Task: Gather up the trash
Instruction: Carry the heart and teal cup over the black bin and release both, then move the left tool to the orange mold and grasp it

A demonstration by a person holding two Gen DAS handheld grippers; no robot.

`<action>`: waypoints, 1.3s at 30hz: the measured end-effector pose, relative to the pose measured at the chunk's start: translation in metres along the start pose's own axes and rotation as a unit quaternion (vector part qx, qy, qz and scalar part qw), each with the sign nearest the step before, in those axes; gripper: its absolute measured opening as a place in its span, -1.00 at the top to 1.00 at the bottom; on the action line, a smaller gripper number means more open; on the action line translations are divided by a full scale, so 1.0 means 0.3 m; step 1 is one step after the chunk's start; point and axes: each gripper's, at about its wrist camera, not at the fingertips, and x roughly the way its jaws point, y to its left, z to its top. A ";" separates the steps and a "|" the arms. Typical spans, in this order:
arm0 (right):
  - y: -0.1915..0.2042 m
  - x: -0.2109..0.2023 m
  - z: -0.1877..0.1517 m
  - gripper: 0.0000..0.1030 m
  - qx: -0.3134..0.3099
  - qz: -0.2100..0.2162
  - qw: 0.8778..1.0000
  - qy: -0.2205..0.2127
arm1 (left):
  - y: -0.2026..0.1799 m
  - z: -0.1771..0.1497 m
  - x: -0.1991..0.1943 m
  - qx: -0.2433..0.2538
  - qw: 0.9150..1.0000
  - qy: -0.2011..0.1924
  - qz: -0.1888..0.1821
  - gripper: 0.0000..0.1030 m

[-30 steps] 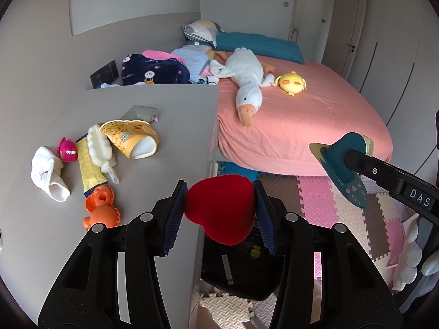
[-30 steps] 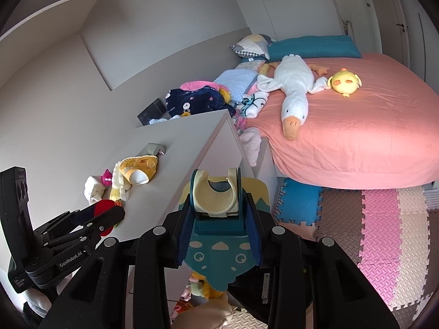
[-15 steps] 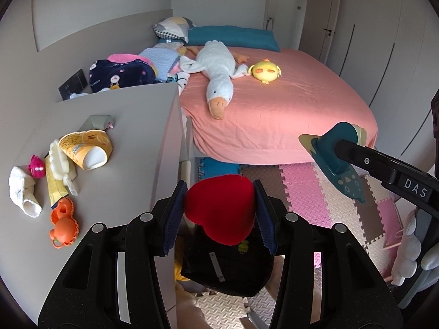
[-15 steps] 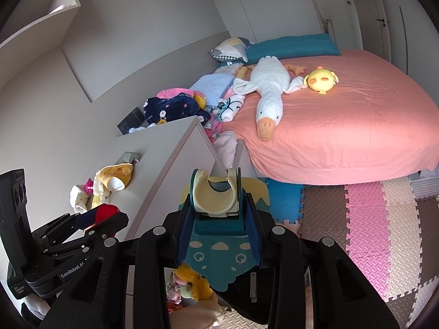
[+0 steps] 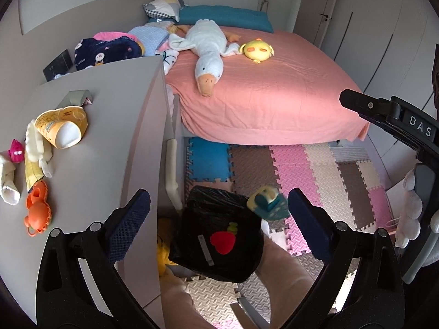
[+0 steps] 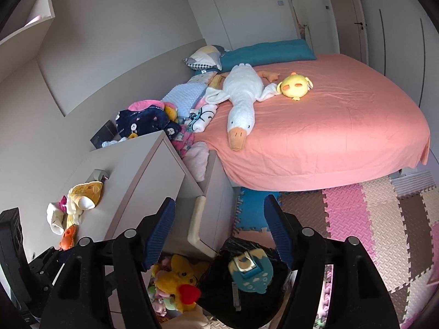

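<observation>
My left gripper [image 5: 218, 218] hangs over a black trash bag [image 5: 203, 257] on the floor, its jaws opening wide with nothing pressed between them. A red heart-shaped piece [image 5: 222, 242] lies loose in the bag below. A teal and cream toy piece [image 5: 267, 202] is blurred at the bag's far rim. In the right wrist view my right gripper [image 6: 219, 227] is also opening, empty, above the same bag [image 6: 247, 304]. The teal piece [image 6: 249, 272] sits in the bag and the red heart [image 6: 188, 293] shows at its left edge.
A grey dresser [image 5: 104, 148] on the left carries an orange toy [image 5: 37, 211], a yellow cup-like toy [image 5: 63, 128] and a white sock [image 5: 8, 181]. Yellow plush toys [image 6: 175, 277] lie beside the bag. A pink bed [image 5: 269, 90] and foam floor mats [image 5: 296, 170] lie beyond.
Both grippers opened and let go: the red heart and the teal piece dropped toward the black bag. Both hands shifted right, off the dresser and over the bag.
</observation>
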 end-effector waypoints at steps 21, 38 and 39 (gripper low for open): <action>0.202 0.137 -0.069 -0.31 -0.039 0.050 0.997 0.051 | 0.206 -0.074 -0.055 -0.044 0.997 -0.009 0.058 -0.88; 0.421 0.227 -0.082 -0.48 -0.075 0.107 0.989 0.071 | 0.445 -0.113 -0.115 -0.106 0.989 -0.014 0.102 -0.88; 0.432 0.229 -0.082 -0.55 -0.077 0.109 0.989 0.070 | 0.459 -0.115 -0.113 -0.111 0.988 -0.014 0.104 -0.87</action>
